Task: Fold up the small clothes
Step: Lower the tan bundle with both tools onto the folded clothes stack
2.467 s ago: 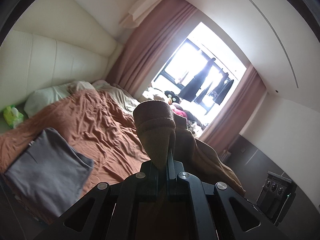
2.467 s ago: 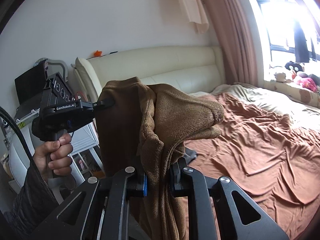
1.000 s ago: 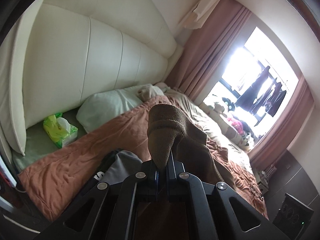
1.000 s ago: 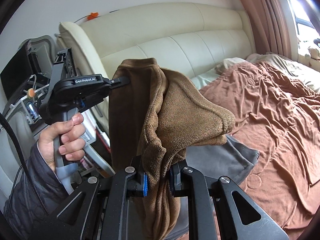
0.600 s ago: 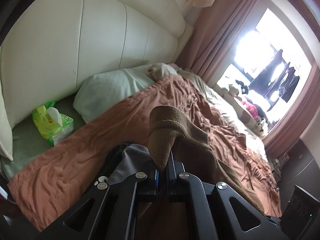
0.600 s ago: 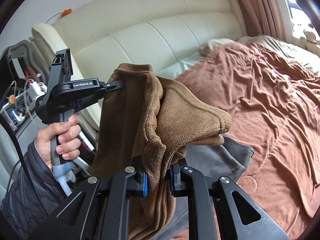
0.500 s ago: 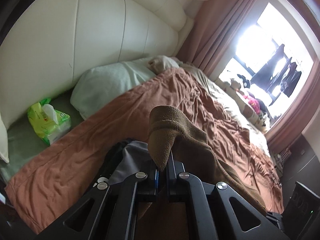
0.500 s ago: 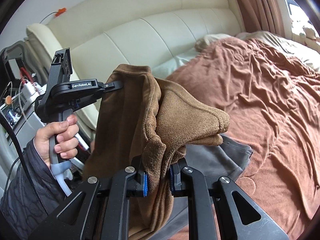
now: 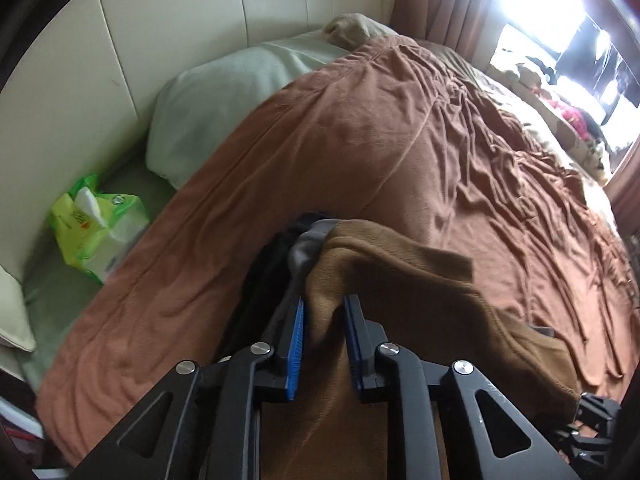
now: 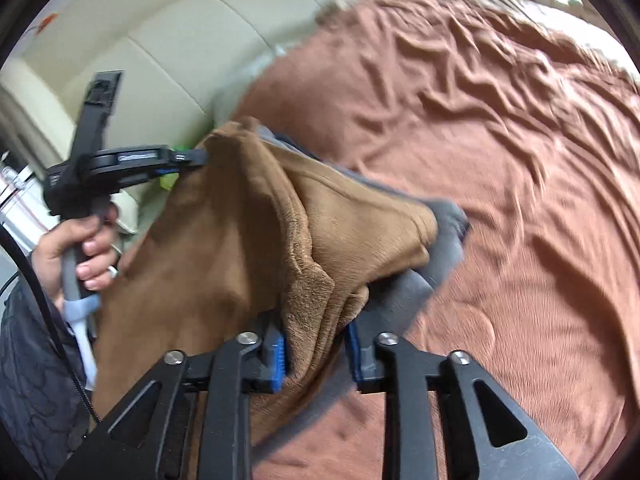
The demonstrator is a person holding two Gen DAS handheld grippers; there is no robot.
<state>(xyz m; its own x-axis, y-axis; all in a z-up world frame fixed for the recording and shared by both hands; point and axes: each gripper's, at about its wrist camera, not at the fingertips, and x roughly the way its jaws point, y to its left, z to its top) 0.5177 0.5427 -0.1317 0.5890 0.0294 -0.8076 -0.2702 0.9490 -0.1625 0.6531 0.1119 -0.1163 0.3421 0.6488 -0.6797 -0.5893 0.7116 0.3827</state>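
A brown fleece garment [image 9: 400,280] hangs between both grippers over the bed. My left gripper [image 9: 323,312] has its jaws parted with the garment's corner lying loosely between them. My right gripper [image 10: 316,340] also has its jaws parted, the other corner [image 10: 312,280] draped between them. The left gripper shows in the right wrist view [image 10: 192,157], at the garment's far corner. The garment is low over a folded grey garment [image 10: 444,240] lying on the bed; its edge also shows in the left wrist view [image 9: 308,248], on top of a dark item.
The bed has a rust-brown blanket [image 9: 400,140] with wrinkles. A pale green pillow [image 9: 224,92] and a green tissue pack [image 9: 96,228] lie by the cream padded headboard [image 9: 160,20]. A window with curtains is at the far right.
Both grippers have swung down toward the bed, lowering the brown garment onto the grey one. Both sets of jaws have parted from their tight pinch.
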